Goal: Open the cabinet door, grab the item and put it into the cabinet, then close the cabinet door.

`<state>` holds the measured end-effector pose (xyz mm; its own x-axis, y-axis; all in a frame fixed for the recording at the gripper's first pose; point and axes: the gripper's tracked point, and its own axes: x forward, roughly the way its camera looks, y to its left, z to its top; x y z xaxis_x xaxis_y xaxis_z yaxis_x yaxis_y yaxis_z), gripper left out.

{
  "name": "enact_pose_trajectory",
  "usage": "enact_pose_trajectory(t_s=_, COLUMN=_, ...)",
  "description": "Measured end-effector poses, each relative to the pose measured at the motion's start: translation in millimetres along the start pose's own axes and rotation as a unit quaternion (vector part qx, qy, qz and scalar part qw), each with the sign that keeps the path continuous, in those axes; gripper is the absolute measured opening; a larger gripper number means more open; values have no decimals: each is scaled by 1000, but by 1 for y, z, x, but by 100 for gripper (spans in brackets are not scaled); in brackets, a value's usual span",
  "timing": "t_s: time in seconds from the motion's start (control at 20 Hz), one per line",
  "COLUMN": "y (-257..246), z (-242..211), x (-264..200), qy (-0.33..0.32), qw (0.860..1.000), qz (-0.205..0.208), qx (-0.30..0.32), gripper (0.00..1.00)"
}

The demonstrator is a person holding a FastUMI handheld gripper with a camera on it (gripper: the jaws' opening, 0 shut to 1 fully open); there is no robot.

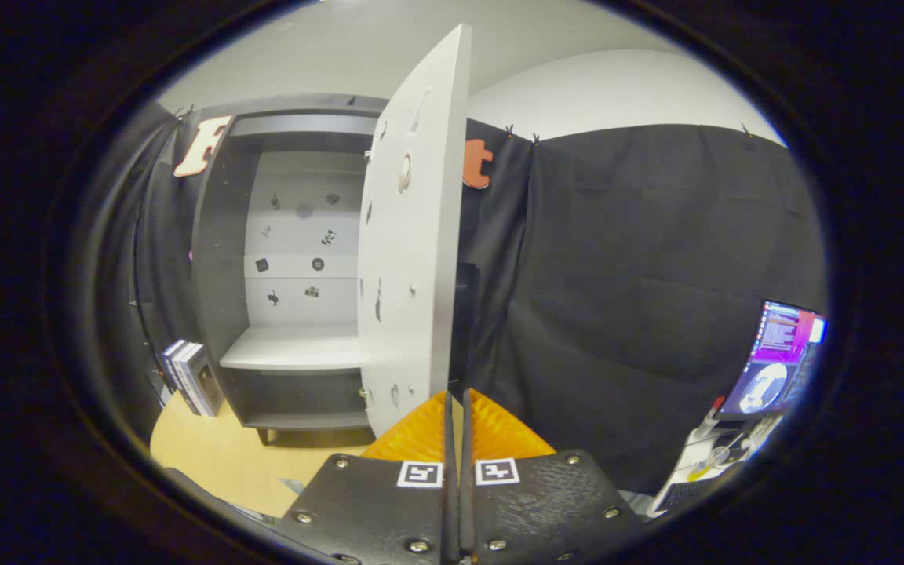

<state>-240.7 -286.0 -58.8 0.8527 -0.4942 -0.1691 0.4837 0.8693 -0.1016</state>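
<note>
Black cloth wall, pale wooden table, lit monitor beside it.

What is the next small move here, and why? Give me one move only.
Probably open the gripper and ease it back off the cabinet door. The fingers appear to be pinched on the door's edge. The door already stands wide open, showing the cabinet's inside. The books stand outside it on the table, not yet grabbed.

Light wooden tabletop carries a dark grey open-fronted cabinet; boxed books stand upright just beside its left wall.
</note>
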Motion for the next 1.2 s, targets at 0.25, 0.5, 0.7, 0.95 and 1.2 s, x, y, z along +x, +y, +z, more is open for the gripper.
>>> enact_pose_trajectory(t_s=0.25, y=73, z=-40, x=-40, qy=24, qw=999, qz=30, qx=-2, gripper=1)
enact_pose_trajectory(t_s=0.5, y=143, z=-100, x=-44, qy=45, qw=997, qz=59, qx=5, gripper=17)
enact_pose_trajectory(t_s=0.7, y=186, z=-160, x=-29, qy=88, qw=992, qz=90, qx=9, gripper=43)
enact_pose_trajectory(t_s=0.95, y=227, z=-243, x=6, qy=153, qw=980, qz=128, qx=-2, gripper=86)
enact_pose_trajectory(t_s=1.2, y=260, z=-310, x=38, qy=206, qw=966, qz=154, qx=-26, gripper=86)
